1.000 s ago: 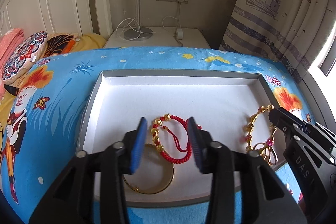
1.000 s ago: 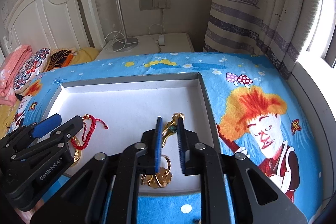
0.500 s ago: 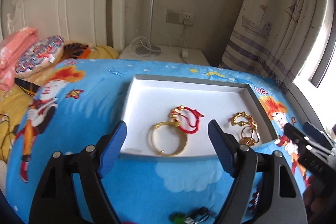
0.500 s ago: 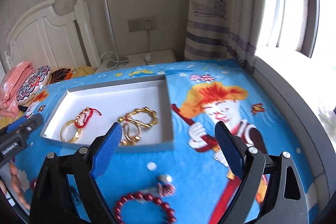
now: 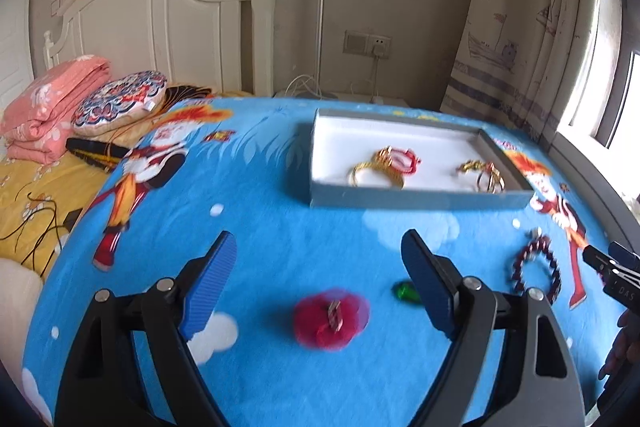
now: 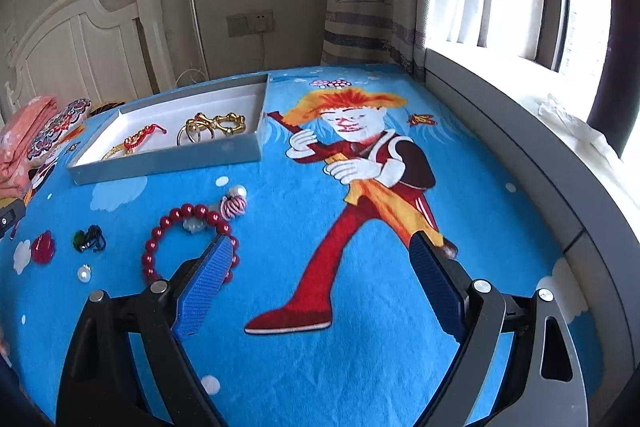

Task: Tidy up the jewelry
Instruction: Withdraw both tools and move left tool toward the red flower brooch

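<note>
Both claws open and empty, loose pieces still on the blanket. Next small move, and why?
Probably lower the left claw onto the red flower piece. It lies on the blue blanket almost centred between the open fingers, nearer than the red bead bracelet, and still outside the tray that already holds the gold and red bracelets. The right claw hangs over bare blanket.

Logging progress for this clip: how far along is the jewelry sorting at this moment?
Partly done. The tray holds a gold bangle, red cord bracelet and gold chain bracelet. Both grippers, left and right, are open and empty. Left on the blanket: red bead bracelet, red flower, green piece, pearl.
</note>
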